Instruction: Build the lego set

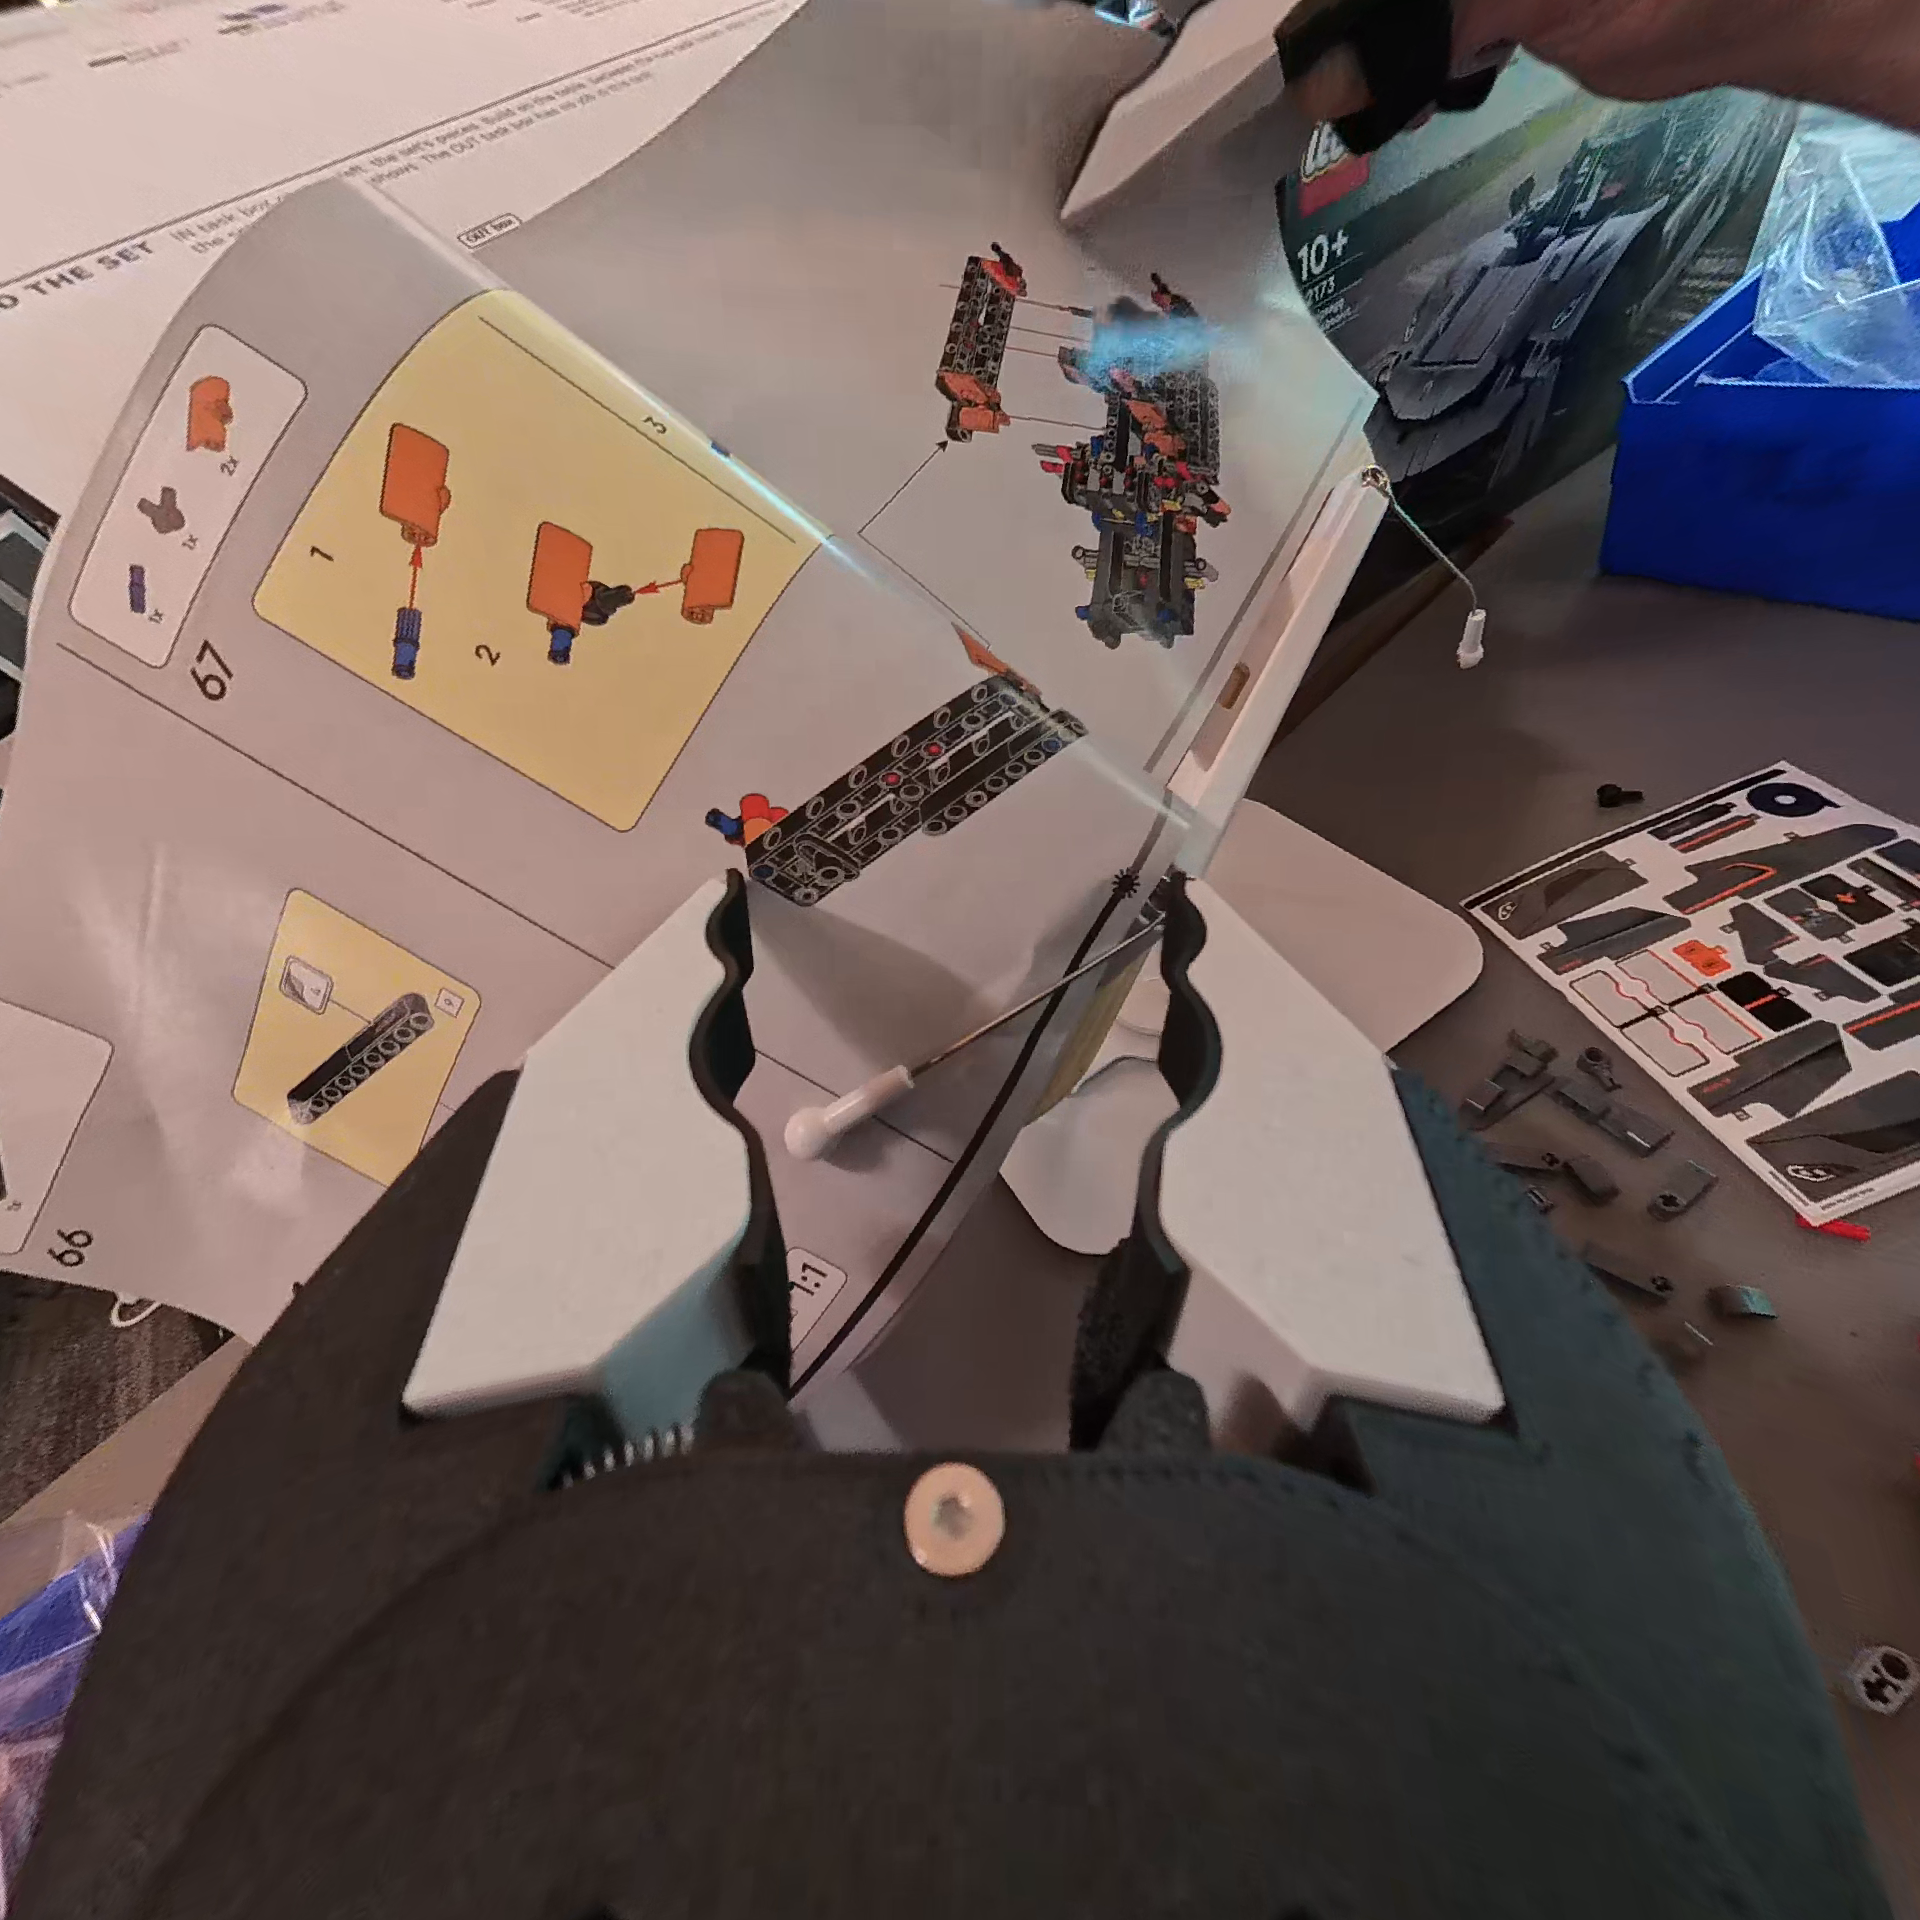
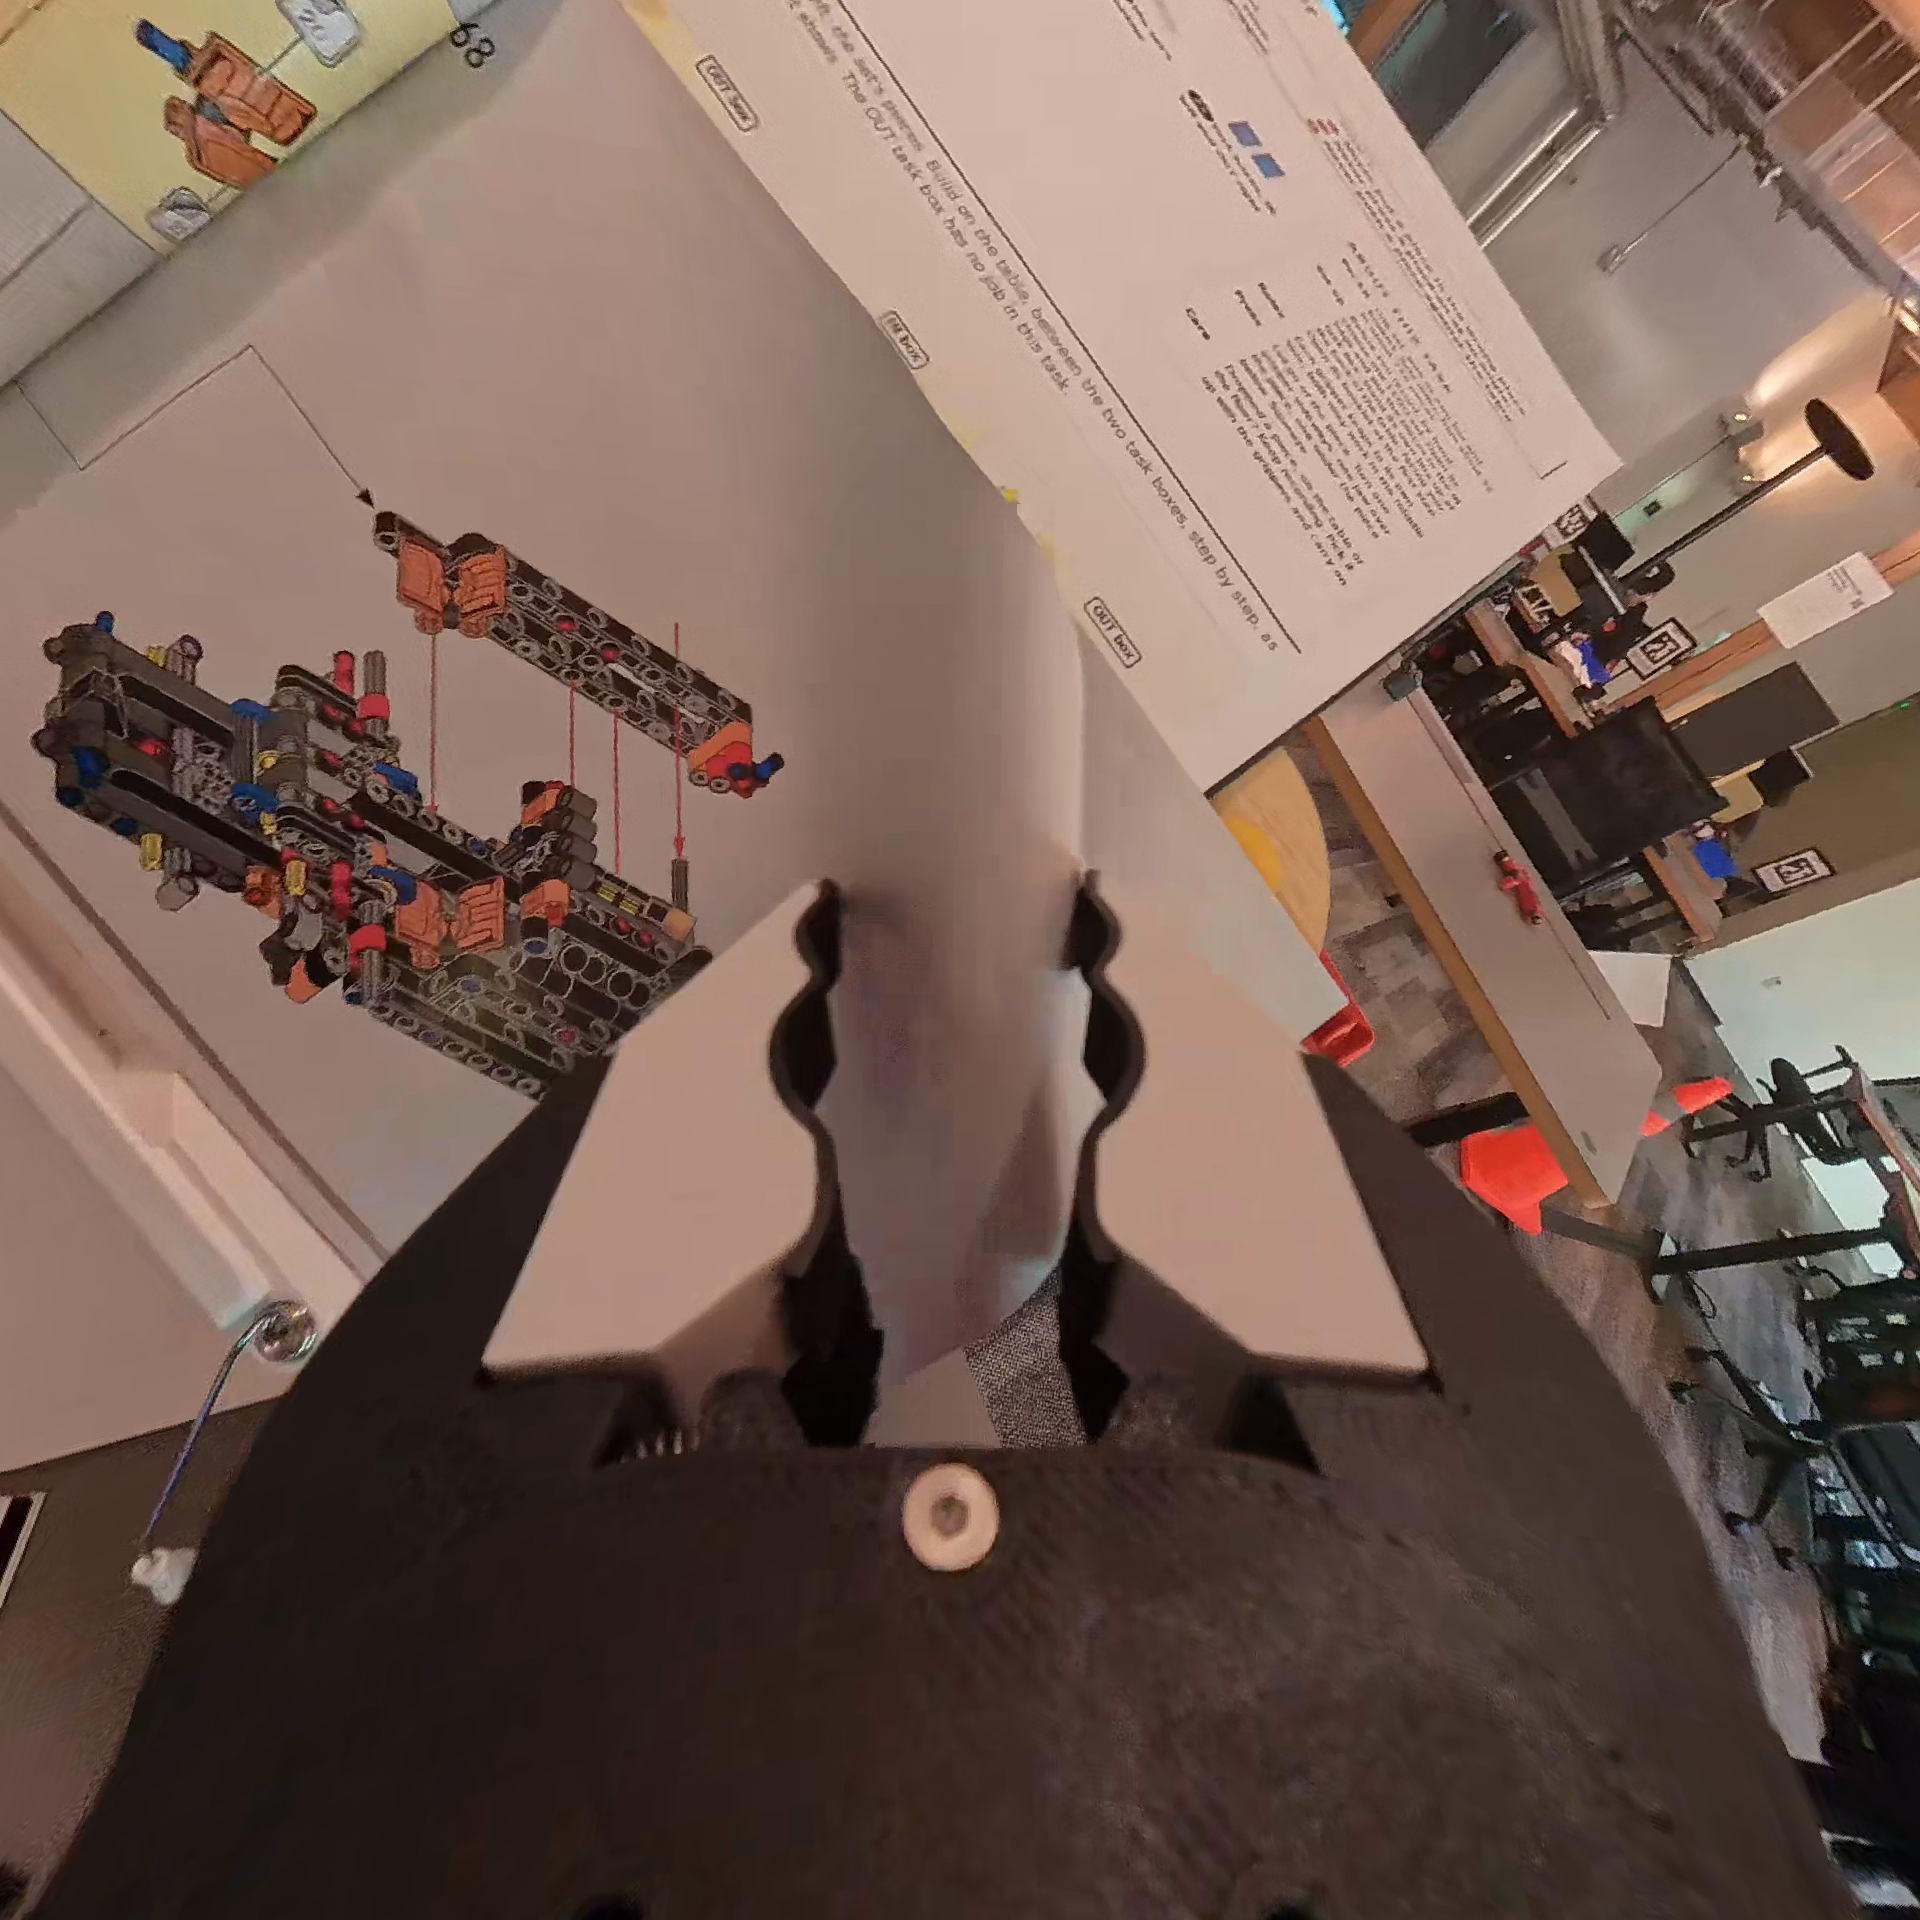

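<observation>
The instruction booklet stands open on a white book stand. One page is lifted and curls over. My left gripper is open at the booklet's lower edge, with the stand's wire page holder between its fingers. My right gripper is open, and the curled page runs between its fingers; I cannot tell if a finger touches it. Its white finger and a gloved hand show at the top of the left wrist view. Loose grey Lego pieces lie on the table to the right.
A sticker sheet lies to the right beside the pieces. The Lego box and a blue bin with a plastic bag stand behind. A printed task sheet hangs behind the booklet. An office room opens beyond. Across from one pair of fingers to the other is roughly 25 cm.
</observation>
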